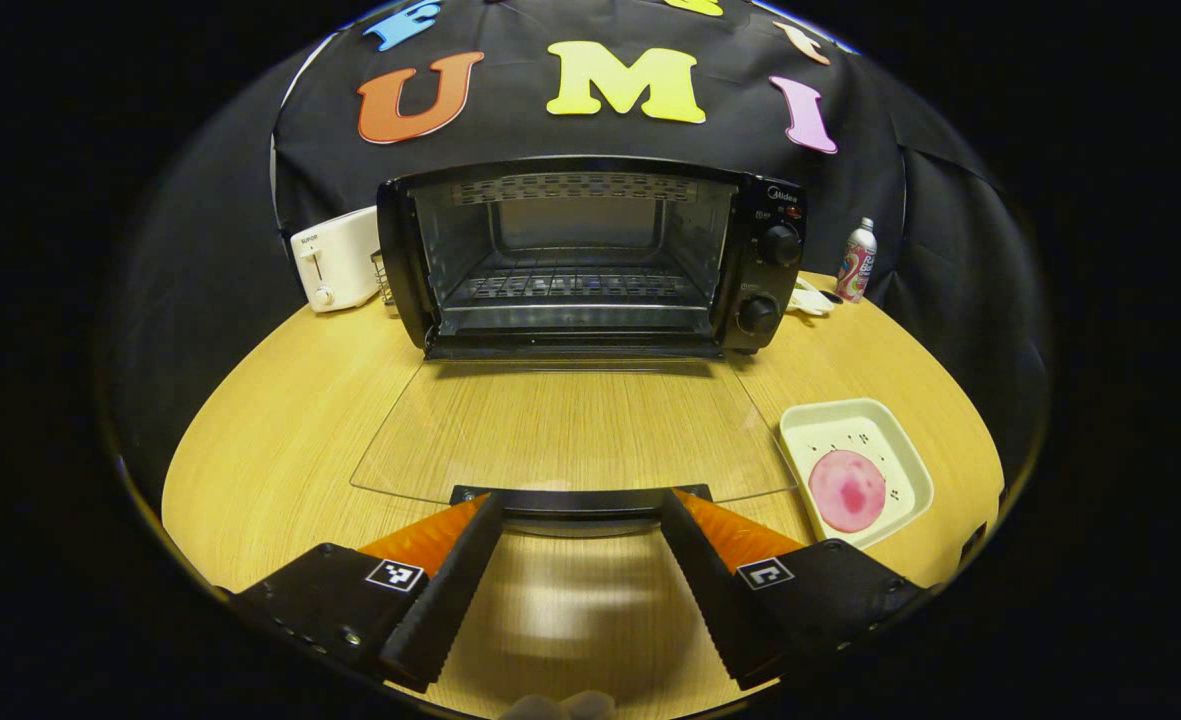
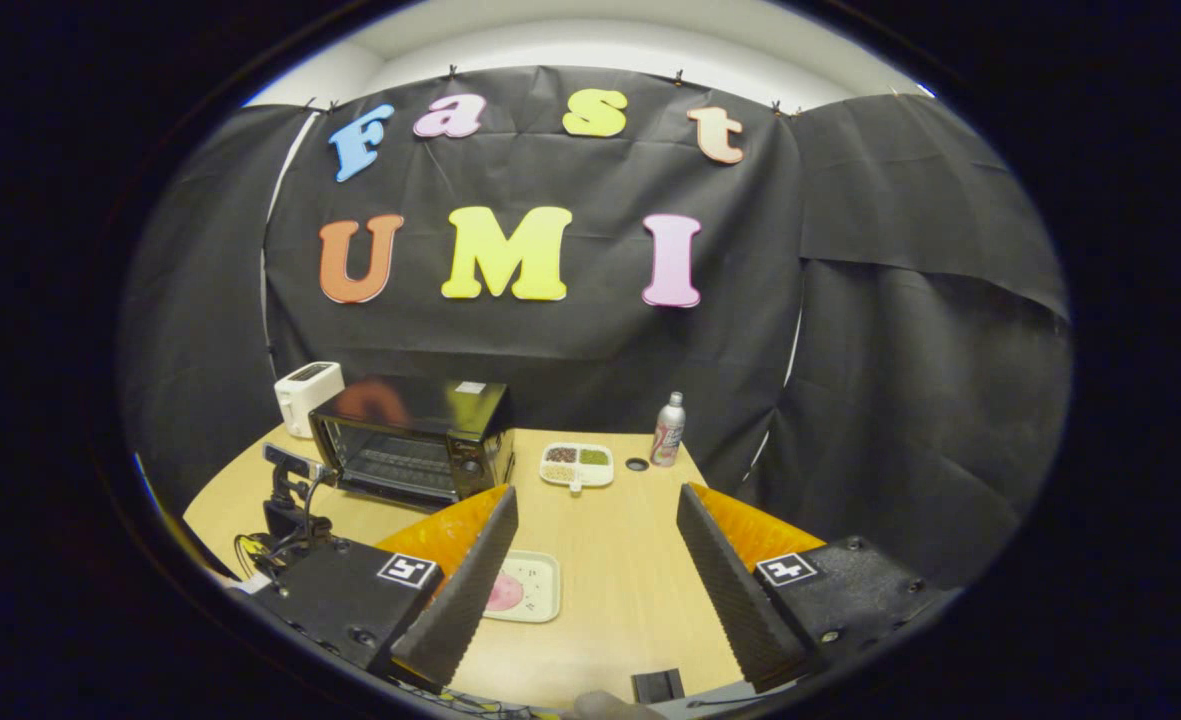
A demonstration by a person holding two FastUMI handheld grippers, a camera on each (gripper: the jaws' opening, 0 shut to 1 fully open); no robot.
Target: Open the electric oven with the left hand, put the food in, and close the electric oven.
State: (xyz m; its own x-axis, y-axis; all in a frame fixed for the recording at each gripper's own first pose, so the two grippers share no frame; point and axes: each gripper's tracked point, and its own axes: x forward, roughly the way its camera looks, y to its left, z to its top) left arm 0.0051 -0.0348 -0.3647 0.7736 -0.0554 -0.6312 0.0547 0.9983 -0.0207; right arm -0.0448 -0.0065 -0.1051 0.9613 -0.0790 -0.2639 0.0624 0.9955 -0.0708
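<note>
Square tray (image 1: 902, 440): holds one pink food disc (image 1: 847, 489), right of oven door. Electric oven (image 1: 590, 255): rear table, cavity seemingly empty, glass door (image 1: 570, 430) flat, extending toward left gripper (image 1: 580, 545). Left gripper released astride door handle (image 1: 578, 497); right gripper (image 2: 595, 560) released.

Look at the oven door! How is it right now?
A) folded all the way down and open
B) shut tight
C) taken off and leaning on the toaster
A: in the left gripper view the glass door lies flat on the table in front of the oven, and the empty rack inside shows, with the left claw open at the door's handle.
</note>
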